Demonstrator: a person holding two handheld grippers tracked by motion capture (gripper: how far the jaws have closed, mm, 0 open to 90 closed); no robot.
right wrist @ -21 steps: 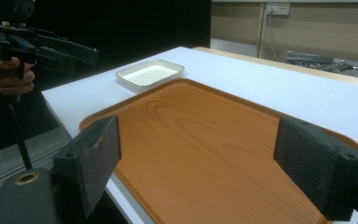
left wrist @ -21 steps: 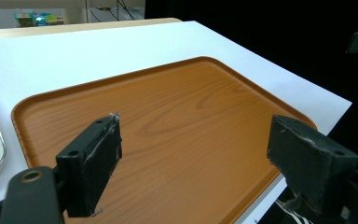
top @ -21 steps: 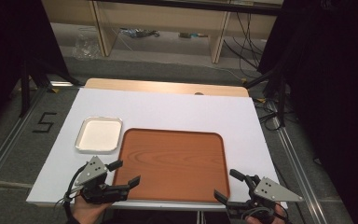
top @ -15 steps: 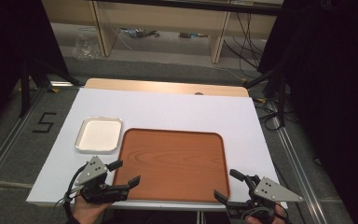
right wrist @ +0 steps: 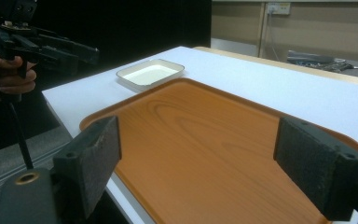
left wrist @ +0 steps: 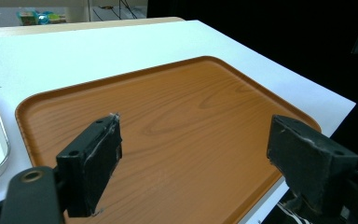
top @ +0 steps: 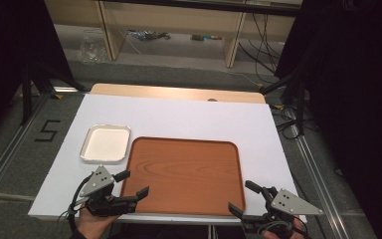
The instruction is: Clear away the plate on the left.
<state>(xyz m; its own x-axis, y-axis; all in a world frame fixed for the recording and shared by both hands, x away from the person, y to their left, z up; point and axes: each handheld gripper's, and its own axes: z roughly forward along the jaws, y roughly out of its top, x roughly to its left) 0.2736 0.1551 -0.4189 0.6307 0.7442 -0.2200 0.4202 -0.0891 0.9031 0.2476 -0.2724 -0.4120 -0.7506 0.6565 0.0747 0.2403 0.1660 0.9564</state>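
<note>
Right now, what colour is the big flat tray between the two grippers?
The big flat tray is orange-brown with a wood-grain pattern, clearest in the left gripper view.

- The brown tray (top: 184,174) is rectangular with rounded corners, a low raised rim and a wood-grain face. It lies flat and bare on the white bench (top: 179,114), its long side along the near edge.
- The white dish (top: 106,143), a small shallow rectangle with a pale rim, lies flat just beside the tray's far left corner.

Tray (top: 184,172) bare, free to pass; dish (top: 105,143) just beside, seemingly empty.
</note>
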